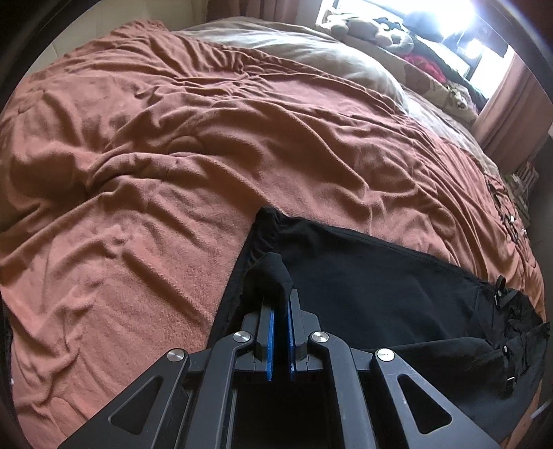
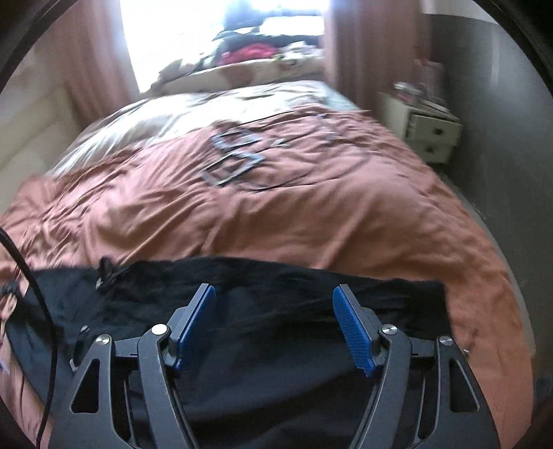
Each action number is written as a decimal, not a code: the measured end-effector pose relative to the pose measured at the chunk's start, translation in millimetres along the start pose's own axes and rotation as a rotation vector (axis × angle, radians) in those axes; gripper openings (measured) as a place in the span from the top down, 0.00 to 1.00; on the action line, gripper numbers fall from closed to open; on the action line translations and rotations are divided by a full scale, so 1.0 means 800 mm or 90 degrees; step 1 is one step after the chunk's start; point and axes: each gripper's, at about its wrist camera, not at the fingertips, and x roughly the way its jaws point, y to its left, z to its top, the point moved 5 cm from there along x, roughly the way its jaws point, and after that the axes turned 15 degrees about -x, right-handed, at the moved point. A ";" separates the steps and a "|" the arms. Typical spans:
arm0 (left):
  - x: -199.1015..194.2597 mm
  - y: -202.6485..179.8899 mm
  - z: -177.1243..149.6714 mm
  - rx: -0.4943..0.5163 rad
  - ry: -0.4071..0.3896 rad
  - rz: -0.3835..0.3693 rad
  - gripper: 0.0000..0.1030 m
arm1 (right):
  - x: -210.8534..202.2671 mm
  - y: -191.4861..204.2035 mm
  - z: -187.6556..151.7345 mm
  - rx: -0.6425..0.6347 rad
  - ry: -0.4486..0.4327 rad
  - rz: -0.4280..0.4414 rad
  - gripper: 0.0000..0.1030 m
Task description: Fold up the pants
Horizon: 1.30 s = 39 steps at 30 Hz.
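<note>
Black pants (image 1: pixel 373 286) lie flat along the near edge of a bed covered by a rust-brown blanket (image 1: pixel 172 155). My left gripper (image 1: pixel 280 293) is shut on a bunched fold of the pants' fabric at their left end, the cloth pinched between the blue pads and humped up over the fingertips. In the right wrist view the same black pants (image 2: pixel 276 286) stretch across the blanket (image 2: pixel 293 214) under my right gripper (image 2: pixel 274 293). That gripper stands open, its blue pads (image 2: pixel 352 324) wide apart and nothing between them. The picture is blurred.
Beige pillows (image 1: pixel 328 58) and stuffed toys lie at the head of the bed by a bright window (image 2: pixel 207 31) with pink curtains. A white bedside drawer unit (image 2: pixel 428 127) stands to the right of the bed. A dark cable (image 2: pixel 45 297) hangs at the left.
</note>
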 end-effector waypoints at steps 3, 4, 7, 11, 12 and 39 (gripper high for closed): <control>0.001 -0.001 0.002 0.002 0.000 0.000 0.94 | 0.012 0.035 0.004 -0.049 0.015 0.036 0.33; 0.001 -0.002 0.002 0.002 0.000 0.000 0.94 | 0.018 0.048 0.003 -0.066 0.023 0.044 0.33; 0.001 -0.002 0.002 0.003 0.001 0.000 0.94 | 0.034 0.075 0.003 -0.116 0.042 0.075 0.33; 0.001 -0.002 0.002 0.002 0.002 0.000 0.94 | 0.055 0.111 0.001 -0.186 0.061 0.123 0.33; 0.001 -0.002 0.002 0.001 0.003 -0.001 0.94 | 0.060 0.110 0.004 -0.198 0.067 0.130 0.33; 0.014 -0.003 0.002 0.019 0.022 0.009 0.94 | 0.205 0.246 0.005 -0.444 0.205 0.212 0.55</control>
